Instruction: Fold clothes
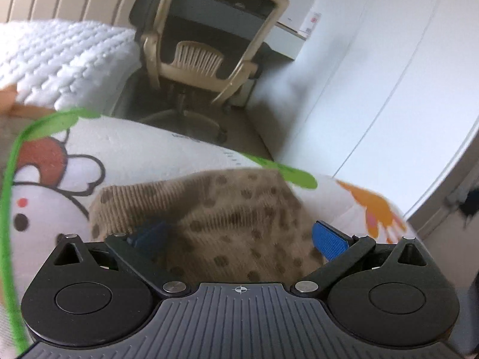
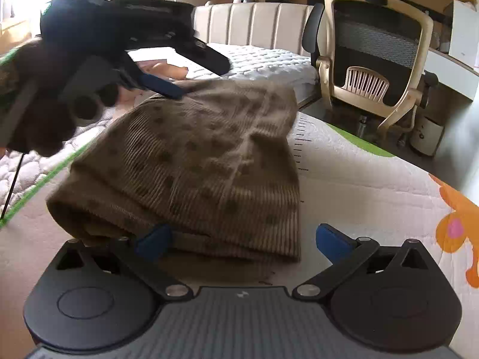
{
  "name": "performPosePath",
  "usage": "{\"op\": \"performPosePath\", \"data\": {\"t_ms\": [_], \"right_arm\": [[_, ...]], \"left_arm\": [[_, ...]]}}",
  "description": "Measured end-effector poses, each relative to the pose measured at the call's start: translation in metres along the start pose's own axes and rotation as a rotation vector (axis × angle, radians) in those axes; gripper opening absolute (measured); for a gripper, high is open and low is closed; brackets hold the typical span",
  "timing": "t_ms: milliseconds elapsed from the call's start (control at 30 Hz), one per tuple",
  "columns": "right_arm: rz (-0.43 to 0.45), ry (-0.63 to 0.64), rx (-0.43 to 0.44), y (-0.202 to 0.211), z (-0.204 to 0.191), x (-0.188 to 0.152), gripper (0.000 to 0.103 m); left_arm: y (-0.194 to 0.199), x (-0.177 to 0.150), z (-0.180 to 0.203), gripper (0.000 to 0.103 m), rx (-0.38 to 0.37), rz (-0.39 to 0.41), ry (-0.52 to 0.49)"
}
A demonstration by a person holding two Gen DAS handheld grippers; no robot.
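A brown ribbed garment with dark dots (image 2: 203, 161) lies folded on a white play mat with cartoon prints (image 2: 359, 185). My right gripper (image 2: 244, 242) is open at the garment's near edge; its left fingertip touches the hem and its right fingertip is over bare mat. At the garment's far left corner, the left gripper's blue finger (image 2: 161, 86) rests on the cloth. In the left wrist view the left gripper (image 1: 238, 237) is open wide, with the brown garment (image 1: 227, 209) bunched between its fingers and covering part of the left pad.
A beige and black office chair (image 2: 374, 59) stands beyond the mat's far right edge. A bed with a white quilt (image 2: 263, 59) and padded headboard (image 2: 260, 24) lies behind the garment. White cupboard doors (image 1: 374, 74) fill the right of the left wrist view.
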State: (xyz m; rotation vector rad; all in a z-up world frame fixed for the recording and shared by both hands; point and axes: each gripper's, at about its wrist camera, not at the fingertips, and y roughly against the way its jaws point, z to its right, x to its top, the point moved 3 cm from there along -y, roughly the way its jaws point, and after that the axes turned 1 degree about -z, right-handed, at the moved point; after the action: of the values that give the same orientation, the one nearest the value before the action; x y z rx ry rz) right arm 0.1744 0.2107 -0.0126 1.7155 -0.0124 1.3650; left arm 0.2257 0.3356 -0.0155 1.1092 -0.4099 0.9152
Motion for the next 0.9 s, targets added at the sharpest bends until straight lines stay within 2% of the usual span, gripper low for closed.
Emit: {"op": "performPosePath", "data": {"t_ms": [67,100,167,267,467,600,767,900], "right_arm": [[0.021,-0.001,0.006,0.009,-0.005,-0.002,0.103],[0.029,-0.005,0.007,0.013,-0.008,-0.002,0.103],[0.048,-0.016,0.012,0.024,-0.012,-0.005,0.103],[0.054,-0.029,0.008,0.039,-0.009,-0.012,0.103],[0.021,-0.023,-0.041,0.066,-0.007,-0.045,0.103],[0.045,-0.061,-0.139,0.077,0.004,-0.068,0.103],[0.018,-0.088,-0.197,0.079,0.013,-0.072,0.103],[-0.003,-0.071,-0.205,0.073,0.011,-0.072,0.103]], "left_arm": [[0.018,-0.001,0.005,0.103,0.043,0.031,0.025],[0.033,-0.008,0.012,0.103,0.092,0.061,0.011],[0.062,-0.031,0.028,0.103,0.203,0.130,-0.032],[0.102,-0.078,0.050,0.103,0.332,0.214,-0.042],[0.109,-0.155,0.075,0.103,0.368,0.166,-0.035],[0.112,-0.205,0.090,0.103,0.388,0.132,-0.032],[0.106,-0.214,0.095,0.103,0.428,0.092,-0.084],[0.104,-0.218,0.096,0.103,0.448,0.081,-0.103]]}}
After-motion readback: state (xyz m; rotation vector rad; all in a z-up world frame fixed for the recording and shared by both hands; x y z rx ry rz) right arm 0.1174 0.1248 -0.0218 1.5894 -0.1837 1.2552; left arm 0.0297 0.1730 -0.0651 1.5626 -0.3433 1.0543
